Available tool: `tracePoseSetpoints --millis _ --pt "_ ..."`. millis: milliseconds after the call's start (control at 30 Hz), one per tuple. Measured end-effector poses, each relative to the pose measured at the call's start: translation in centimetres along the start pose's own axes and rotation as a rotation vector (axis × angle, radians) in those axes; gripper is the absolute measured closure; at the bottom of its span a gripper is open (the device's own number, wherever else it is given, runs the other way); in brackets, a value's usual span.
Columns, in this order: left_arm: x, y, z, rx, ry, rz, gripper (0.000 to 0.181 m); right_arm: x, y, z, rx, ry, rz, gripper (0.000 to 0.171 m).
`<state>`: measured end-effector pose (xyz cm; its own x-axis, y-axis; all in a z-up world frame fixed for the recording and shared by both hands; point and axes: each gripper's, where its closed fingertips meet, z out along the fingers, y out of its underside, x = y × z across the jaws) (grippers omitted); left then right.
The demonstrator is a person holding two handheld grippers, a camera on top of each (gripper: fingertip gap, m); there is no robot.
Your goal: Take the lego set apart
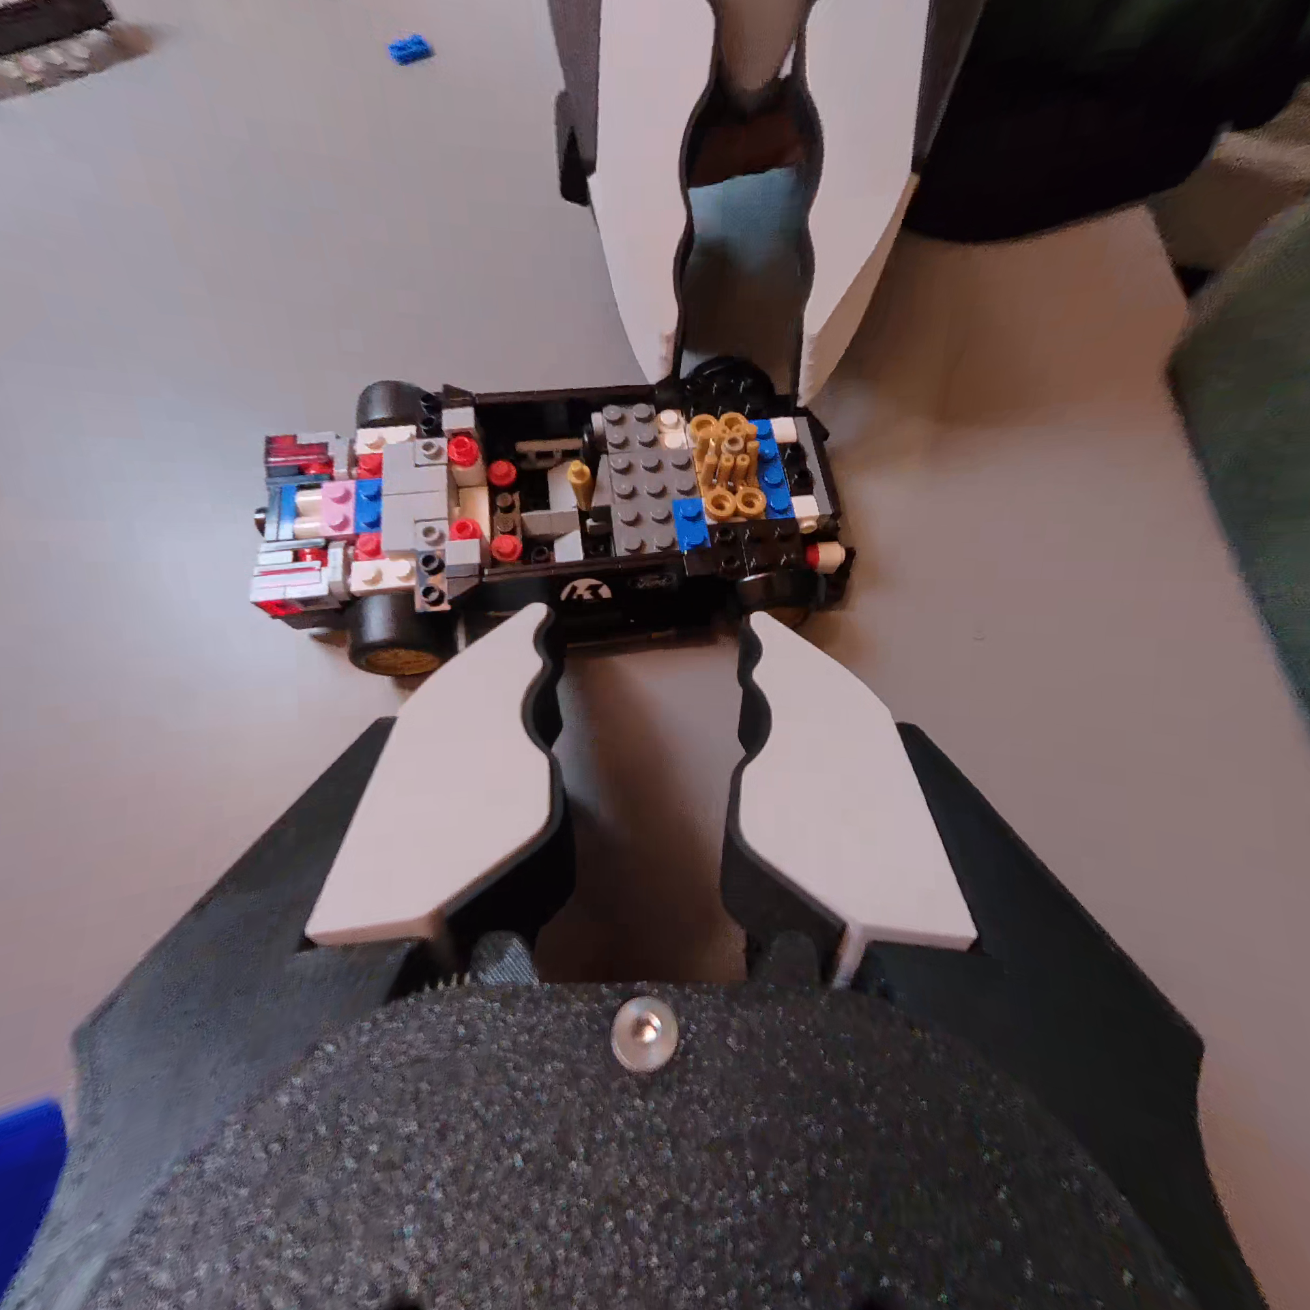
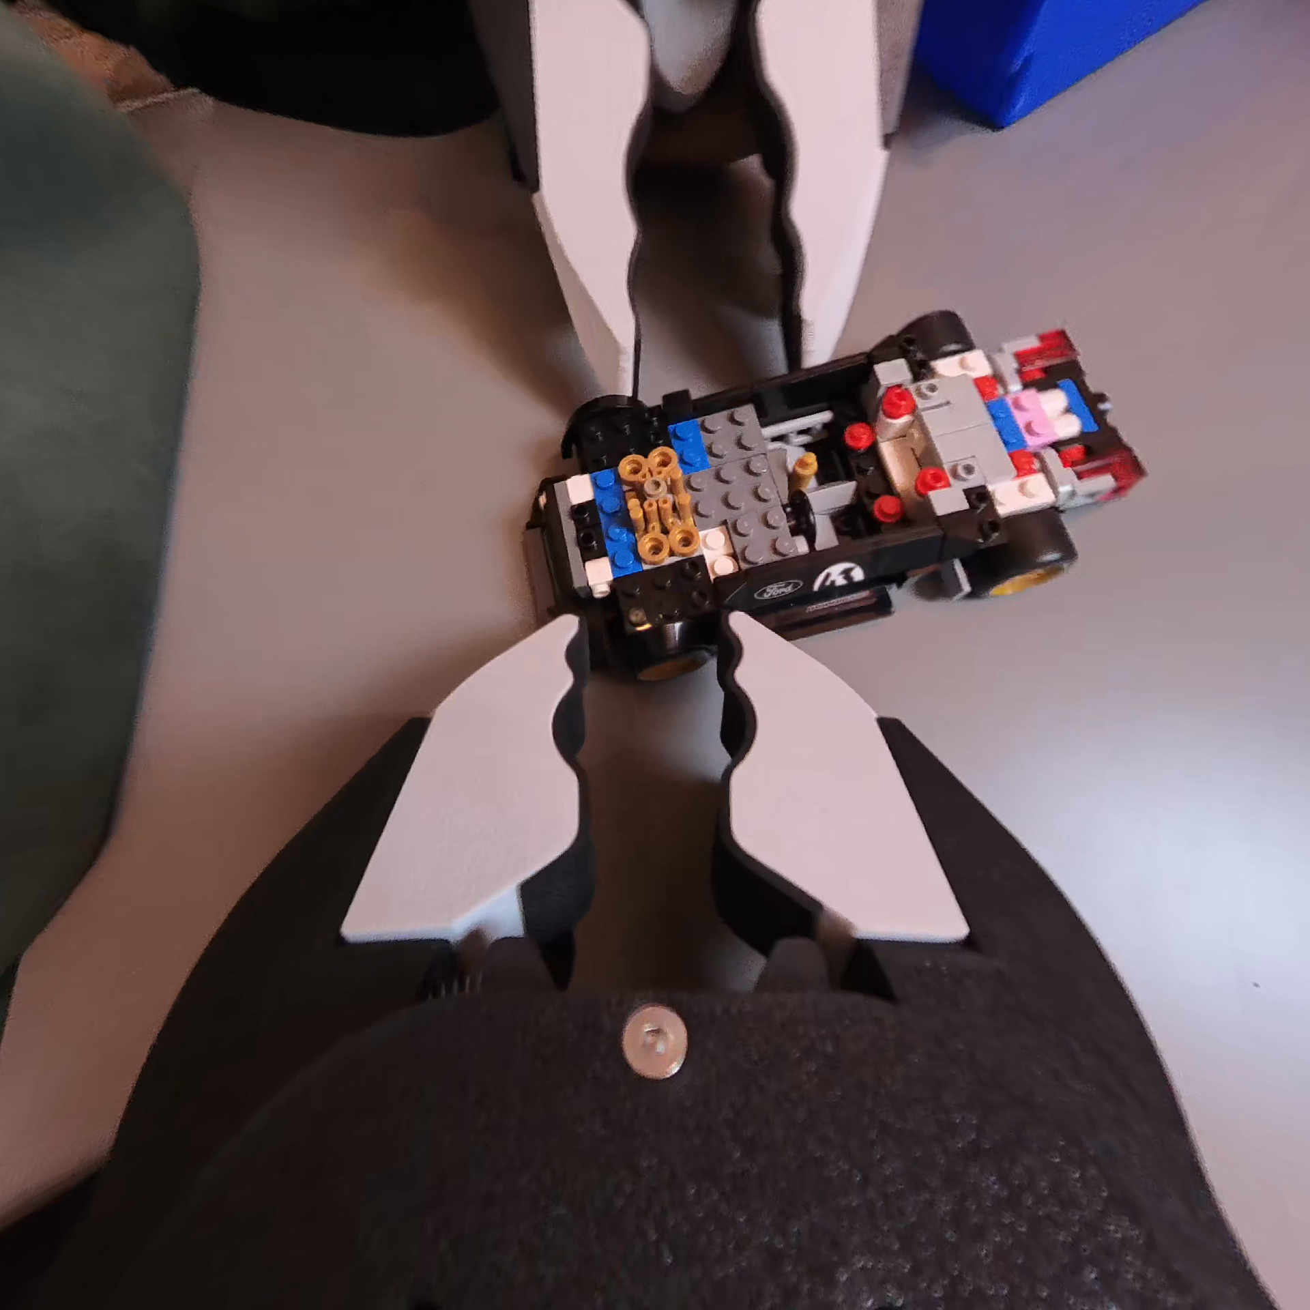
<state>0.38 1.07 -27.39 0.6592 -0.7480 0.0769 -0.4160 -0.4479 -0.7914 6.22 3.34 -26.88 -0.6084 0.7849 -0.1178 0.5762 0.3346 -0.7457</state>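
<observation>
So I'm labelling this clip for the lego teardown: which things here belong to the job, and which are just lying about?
Job:
- lego car, roof off, on the table
- left gripper, open, at its side
- right gripper, open, at its front wheel

Lying about:
- loose blue brick
- blue box
- green cushion

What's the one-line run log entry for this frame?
stage: approach | lego car on table, roof off, intact | left gripper open, at near side | right gripper open, at gold-engine end | nothing grasped
</observation>
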Motion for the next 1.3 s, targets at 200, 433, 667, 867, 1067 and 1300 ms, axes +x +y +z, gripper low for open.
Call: tracePoseSetpoints --millis 200,433,667,867,1067,1300 --pt "-0.9 -1.1 1.1 -0.039 0.156 0.040 0.133 -0.1 0.8 -1.3 -0.005 -0.042 0.040 0.137" --pt "-2.5 -2.5 1.9 -0.076 0.189 0.074 0.129 0.5 1.3 -2.7 0.040 -0.068 0.105 0.139" --pt "-5.0 -3.5 0.6 -0.079 -0.016 0.024 0.134 0.1 0.4 -1.7 0.085 -0.110 0.110 0.139" --pt "-7.7 -9.7 -5.0 0.194 -0.367 0.096 0.143 4.6 -4.0 -5.0 0.255 0.103 0.074 0.140" --pt "-12.9 -14.0 -14.4 0.516 -0.734 -0.021 0.166 18.2 -13.7 -13.0 0.528 0.725 0.070 0.138" --pt "-17.2 -12.7 -19.9 0.550 -0.953 -0.145 0.165 34.1 -17.0 -16.1 0.501 1.075 0.277 0.130"
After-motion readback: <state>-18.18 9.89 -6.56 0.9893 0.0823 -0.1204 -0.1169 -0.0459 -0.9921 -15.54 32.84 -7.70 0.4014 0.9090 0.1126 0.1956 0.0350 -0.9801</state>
